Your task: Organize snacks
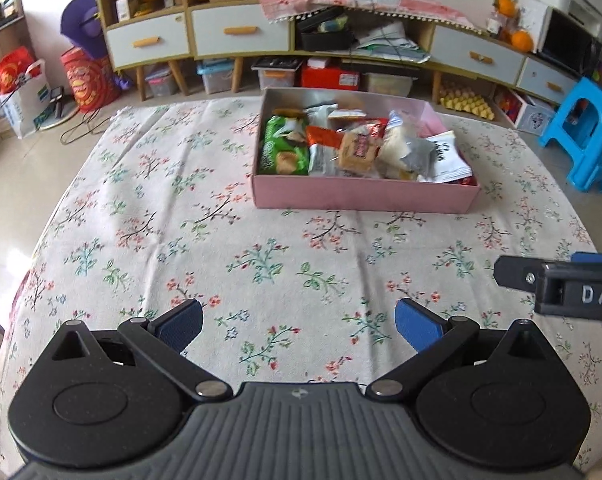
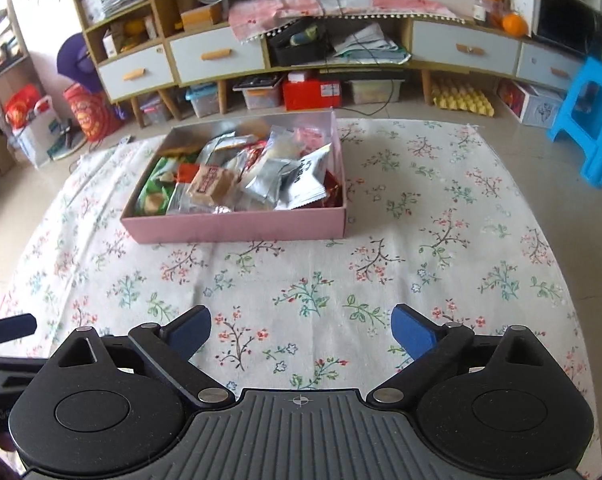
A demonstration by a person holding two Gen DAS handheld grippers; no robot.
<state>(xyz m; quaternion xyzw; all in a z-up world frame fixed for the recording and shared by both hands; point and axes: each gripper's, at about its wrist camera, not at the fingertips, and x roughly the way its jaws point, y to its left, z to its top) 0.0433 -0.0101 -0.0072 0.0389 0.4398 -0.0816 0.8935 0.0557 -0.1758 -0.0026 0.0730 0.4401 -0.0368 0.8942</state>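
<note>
A pink box (image 1: 361,196) (image 2: 237,228) full of several wrapped snacks stands on the floral tablecloth (image 1: 181,208) (image 2: 441,248). Among them are a green biscuit pack (image 1: 283,146) (image 2: 153,192), a tan cake pack (image 1: 357,152) (image 2: 213,188) and silver sachets (image 2: 277,178). My left gripper (image 1: 299,326) hangs open over bare cloth, well short of the box, nothing between its blue pads. My right gripper (image 2: 301,334) is open too, with only cloth between its pads. In the left wrist view a finger of the right gripper (image 1: 561,282) shows at the right edge.
Beyond the table runs a low cabinet (image 1: 237,36) (image 2: 217,56) with drawers, bins and boxes beneath it. A blue plastic stool (image 1: 585,136) (image 2: 593,120) stands on the floor at the right. Red bags (image 1: 89,80) sit at the left.
</note>
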